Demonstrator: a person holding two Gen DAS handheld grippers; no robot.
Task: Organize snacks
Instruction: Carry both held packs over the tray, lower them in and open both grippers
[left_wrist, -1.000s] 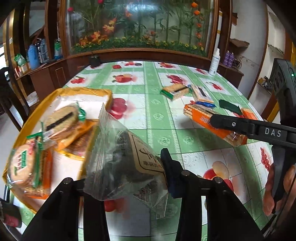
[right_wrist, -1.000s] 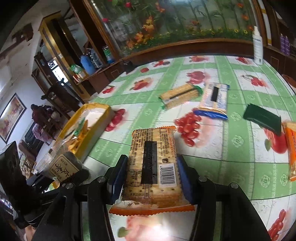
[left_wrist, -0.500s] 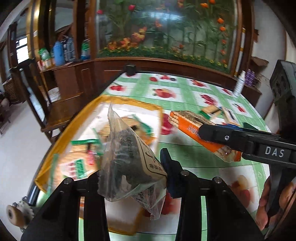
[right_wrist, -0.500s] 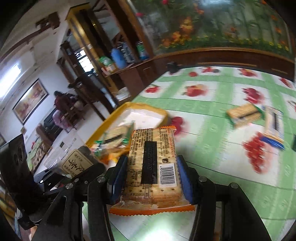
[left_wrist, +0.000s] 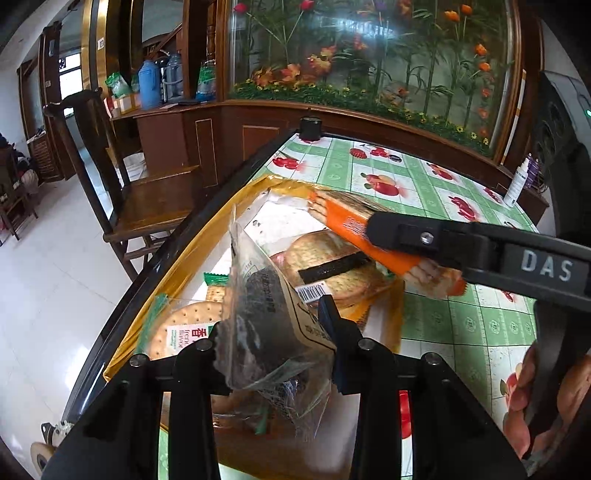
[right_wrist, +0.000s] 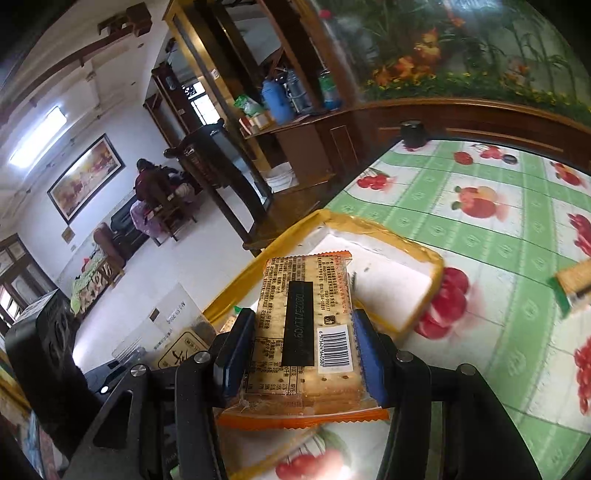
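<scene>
While both packets hang over the shallow yellow-rimmed tray (left_wrist: 255, 192) at the table's (right_wrist: 480, 229) edge, lower each one before letting go. The left claw (left_wrist: 273, 343) pinches a crinkly clear bag of dark snack (left_wrist: 269, 310); the right claw (right_wrist: 299, 354) clamps an orange-edged cracker packet (right_wrist: 306, 332) by its long sides. Set the crackers on the bare white floor at the far end, away from the round biscuit packs (left_wrist: 332, 266), then spread the jaws.

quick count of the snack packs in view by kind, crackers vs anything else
cracker packs: 4 (orange pack, black-strip rounds, green-wrap rounds, green-ended pack on the table)
clear bag of dark snack: 1
total: 5 clearly seen; the bag may hide more in the tray
</scene>
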